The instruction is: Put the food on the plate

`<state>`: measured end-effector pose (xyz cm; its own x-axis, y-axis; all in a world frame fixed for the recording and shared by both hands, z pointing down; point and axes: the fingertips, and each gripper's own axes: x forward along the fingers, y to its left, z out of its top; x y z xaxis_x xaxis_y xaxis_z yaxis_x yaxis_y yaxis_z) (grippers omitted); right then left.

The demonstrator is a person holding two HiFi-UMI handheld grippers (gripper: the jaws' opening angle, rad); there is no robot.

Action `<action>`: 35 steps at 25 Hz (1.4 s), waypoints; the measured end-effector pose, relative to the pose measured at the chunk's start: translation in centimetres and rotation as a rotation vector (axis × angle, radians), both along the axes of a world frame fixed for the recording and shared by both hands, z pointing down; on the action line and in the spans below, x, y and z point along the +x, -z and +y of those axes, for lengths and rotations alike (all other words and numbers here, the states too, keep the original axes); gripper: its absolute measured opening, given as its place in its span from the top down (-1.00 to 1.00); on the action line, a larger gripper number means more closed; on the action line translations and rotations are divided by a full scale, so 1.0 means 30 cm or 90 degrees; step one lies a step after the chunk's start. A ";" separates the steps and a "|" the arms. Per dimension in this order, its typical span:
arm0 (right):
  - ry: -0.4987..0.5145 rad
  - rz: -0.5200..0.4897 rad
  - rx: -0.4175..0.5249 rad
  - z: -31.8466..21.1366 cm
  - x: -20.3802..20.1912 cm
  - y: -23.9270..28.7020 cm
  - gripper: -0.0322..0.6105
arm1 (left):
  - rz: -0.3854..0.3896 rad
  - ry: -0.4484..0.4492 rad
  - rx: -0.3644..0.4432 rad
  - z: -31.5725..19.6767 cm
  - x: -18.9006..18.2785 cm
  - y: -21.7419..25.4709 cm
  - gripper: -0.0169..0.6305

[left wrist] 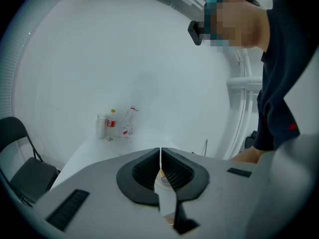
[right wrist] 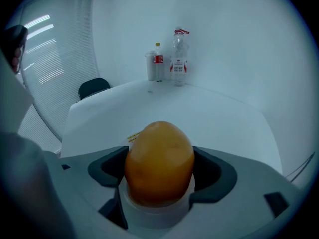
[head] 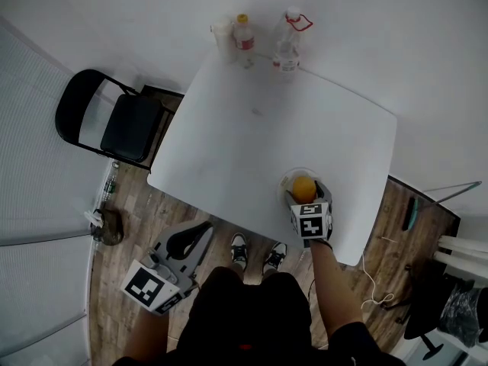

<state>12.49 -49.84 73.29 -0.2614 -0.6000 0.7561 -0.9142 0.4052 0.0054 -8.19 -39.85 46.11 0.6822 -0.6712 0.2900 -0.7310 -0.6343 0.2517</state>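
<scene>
Squeezed tight between the right gripper's [head: 305,199] jaws: an orange [right wrist: 159,162], right over the white plate [head: 284,181] near the table's [head: 252,128] front edge. Lower softly, then open slowly (or off it rolls). Smooth, round, a bit egg-shaped. Pinched shut on nothing at the left gripper [left wrist: 160,168], down beside the table.

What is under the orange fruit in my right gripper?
The white plate lies under the orange fruit, which the right gripper clamps. The fruit hides the plate's middle, so contact cannot be told.
</scene>
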 end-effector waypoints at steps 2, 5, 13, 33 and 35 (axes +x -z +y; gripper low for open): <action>0.003 0.000 -0.003 0.000 -0.003 0.003 -0.29 | 0.002 0.003 0.003 -0.003 -0.013 0.001 0.85; 0.005 -0.005 0.009 0.000 -0.005 0.039 -0.30 | 0.005 0.004 0.005 -0.007 -0.023 0.003 0.85; -0.029 -0.118 0.178 0.038 0.051 0.489 -0.28 | 0.034 -0.032 0.025 -0.015 0.035 0.044 0.85; -0.053 -0.125 0.504 0.474 0.261 1.330 0.82 | 0.089 -0.158 0.183 0.071 0.333 0.378 0.85; -0.051 -0.130 0.514 0.493 0.273 1.344 0.82 | 0.086 -0.162 0.195 0.079 0.350 0.402 0.85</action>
